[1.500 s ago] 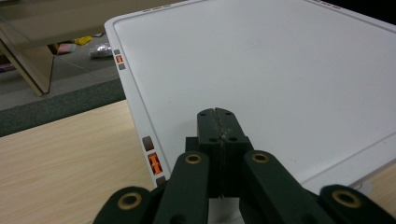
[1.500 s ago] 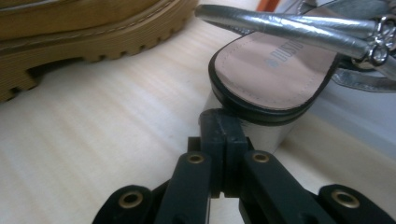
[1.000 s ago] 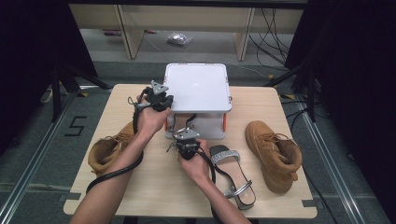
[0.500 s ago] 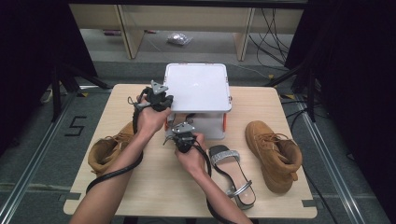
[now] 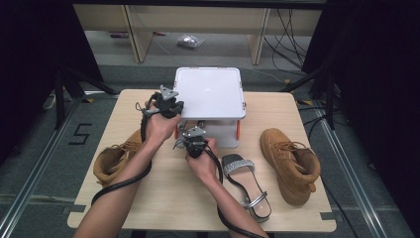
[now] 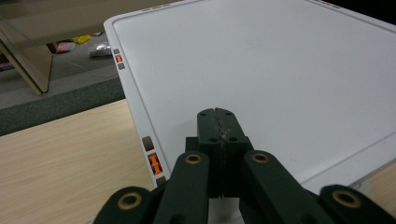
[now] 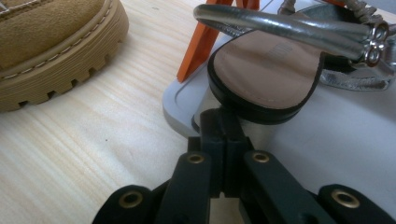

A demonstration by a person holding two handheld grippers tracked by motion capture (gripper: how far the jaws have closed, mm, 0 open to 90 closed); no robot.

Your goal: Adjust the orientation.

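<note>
Silver sandal [image 7: 275,70] sits inside the white box [image 5: 210,94], right gripper [image 7: 223,122] pressed together at its heel. Left gripper [image 6: 218,122], jaws together too, hovers over the lid.

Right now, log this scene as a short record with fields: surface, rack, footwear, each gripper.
surface: light wooden table
rack: white two-level shoe rack with orange side posts, at the table's far middle
in rack: silver sandal on the lower shelf
on table: tan boot at left, second tan boot at right, another silver sandal between
left gripper: jaws shut, over the rack's top near its left corner
right gripper: jaws shut, tips at the heel of the sandal in the rack
</note>
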